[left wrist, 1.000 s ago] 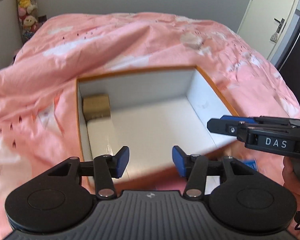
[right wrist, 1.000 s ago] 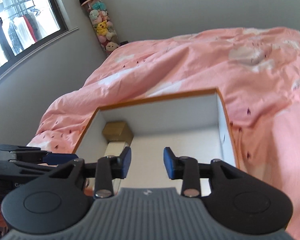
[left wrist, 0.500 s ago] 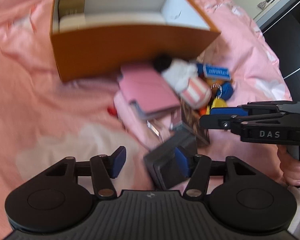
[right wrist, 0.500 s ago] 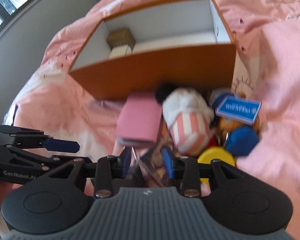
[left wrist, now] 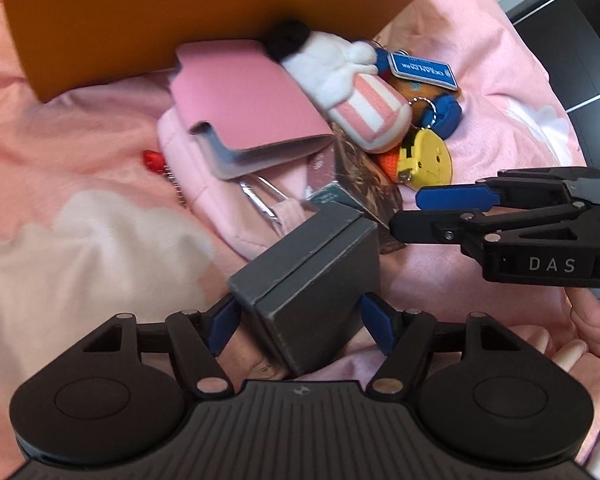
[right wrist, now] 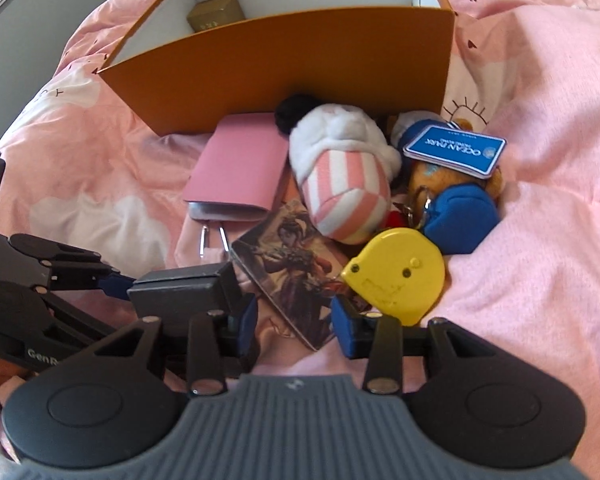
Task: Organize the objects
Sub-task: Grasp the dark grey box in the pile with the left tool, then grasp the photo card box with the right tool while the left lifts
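the left gripper point(left wrist: 300, 320) sits low over the bed, jaws spread either side of a grey box point(left wrist: 312, 276); the blue pads point(left wrist: 222, 322) flank the box's corners, and whether they touch it cannot be told. the box lies tilted on the pink quilt point(left wrist: 80, 248), at the near end of a pile of things. the right gripper point(right wrist: 294, 320) is open with nothing between its pads, hovering over the near corner of a picture card point(right wrist: 292, 272), just beside a yellow tape measure point(right wrist: 400, 276). in the left view the right gripper reaches in from the right edge, a hand point(left wrist: 588, 336) under it.

the quilt covers the whole bed, pale cloud shapes printed on it. an orange carton point(right wrist: 284, 68) with white inner walls stands on it at the far side of the pile, open on top, a small tan box point(right wrist: 216, 14) in its far left corner. against the carton's near wall lie a pink wallet point(right wrist: 236, 168), a striped plush point(right wrist: 344, 180) with a black pom, a blue tag point(right wrist: 456, 150) and a blue pouch point(right wrist: 460, 216) on a brown toy. a red charm point(left wrist: 154, 160) lies on the quilt to the left of the pile. dark furniture shows at the left view's top right corner.
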A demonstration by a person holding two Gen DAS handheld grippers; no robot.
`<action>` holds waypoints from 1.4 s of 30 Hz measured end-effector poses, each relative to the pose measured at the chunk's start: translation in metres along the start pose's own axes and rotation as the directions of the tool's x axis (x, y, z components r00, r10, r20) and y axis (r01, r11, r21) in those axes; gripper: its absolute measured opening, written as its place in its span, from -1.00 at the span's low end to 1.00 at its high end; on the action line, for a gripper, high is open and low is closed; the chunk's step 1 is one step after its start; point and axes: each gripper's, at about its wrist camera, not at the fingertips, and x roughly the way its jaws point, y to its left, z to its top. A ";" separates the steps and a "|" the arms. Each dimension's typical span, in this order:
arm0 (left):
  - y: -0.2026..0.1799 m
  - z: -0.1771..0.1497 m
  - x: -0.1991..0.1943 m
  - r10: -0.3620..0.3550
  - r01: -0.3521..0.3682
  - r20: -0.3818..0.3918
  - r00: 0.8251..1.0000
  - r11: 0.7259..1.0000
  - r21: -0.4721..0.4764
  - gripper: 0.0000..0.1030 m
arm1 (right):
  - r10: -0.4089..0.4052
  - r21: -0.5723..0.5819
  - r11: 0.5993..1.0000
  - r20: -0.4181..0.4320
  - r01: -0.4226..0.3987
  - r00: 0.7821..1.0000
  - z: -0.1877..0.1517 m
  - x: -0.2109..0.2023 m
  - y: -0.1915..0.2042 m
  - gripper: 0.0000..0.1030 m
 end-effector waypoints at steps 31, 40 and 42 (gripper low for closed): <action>0.018 0.001 -0.049 -0.022 0.046 0.145 0.989 0.985 -0.168 -0.12 | -0.240 -0.510 0.831 0.030 0.222 0.970 -0.002 0.053 0.060 0.10; 0.014 -0.002 -0.062 -0.022 0.051 0.183 0.983 0.986 -0.156 -0.17 | -0.242 -0.545 0.800 0.093 0.253 0.966 -0.007 0.027 0.063 -0.43; 0.013 -0.003 -0.067 -0.021 0.050 0.196 0.980 0.988 -0.145 -0.20 | -0.239 -0.535 0.803 0.111 0.261 0.965 -0.007 0.016 0.063 -0.52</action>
